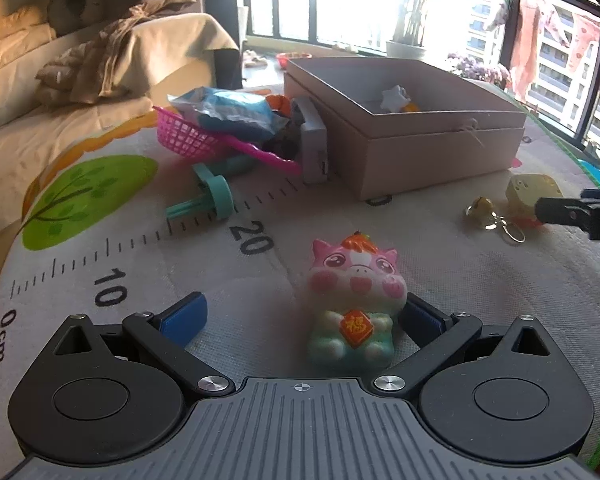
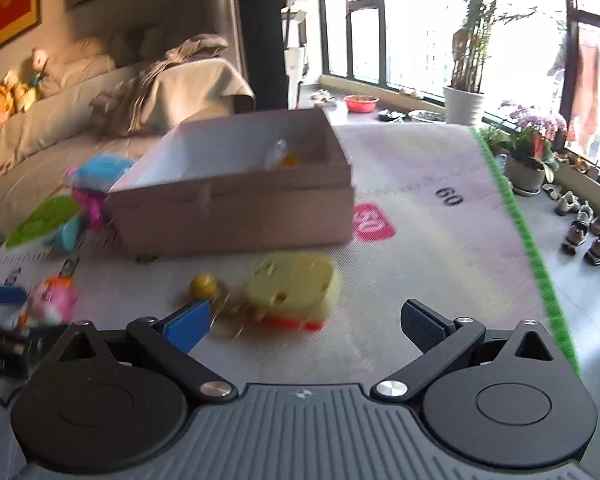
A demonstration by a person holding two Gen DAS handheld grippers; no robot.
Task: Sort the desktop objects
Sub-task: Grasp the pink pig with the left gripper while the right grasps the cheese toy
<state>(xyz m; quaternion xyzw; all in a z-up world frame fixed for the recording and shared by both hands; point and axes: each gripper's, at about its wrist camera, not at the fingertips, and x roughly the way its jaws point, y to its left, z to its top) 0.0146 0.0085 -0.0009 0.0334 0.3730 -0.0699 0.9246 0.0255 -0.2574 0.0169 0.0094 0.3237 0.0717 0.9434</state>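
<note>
1. Your left gripper [image 1: 300, 316] sits low over the printed play mat [image 1: 112, 280], jaws spread wide and gripping nothing.
2. Between its blue pads [image 1: 186, 314] stands a pink pig squishy toy [image 1: 354, 300], upright, with a mint-green body and a red tag on its belly. It is close against the right-hand pad and well clear of the left one; you cannot tell whether it actually touches.
3. Your right gripper [image 2: 304, 320] is also released, jaws wide apart and empty. Its view is motion-blurred.
4. Just ahead of it lies a pale yellow toy with a red-orange base [image 2: 294, 290], nearer the left pad than the right and not enclosed by either.
5. Beside that toy, on its left, sits a small yellow bell on a key ring [image 2: 204, 285].
6. Behind both toys is the open pink cardboard box [image 1: 440, 152]; a white star-shaped piece [image 1: 396, 98] lies inside, next to something orange.
7. Left of the box, a tipped magenta plastic basket [image 1: 184, 134] holds a blue crinkled packet [image 1: 232, 114], with a grey rectangular object [image 1: 314, 144] leaning against the box wall.
8. A teal plastic toy [image 1: 216, 196] lies on the mat in front of the basket, near the printed ruler's "20" mark.
</note>
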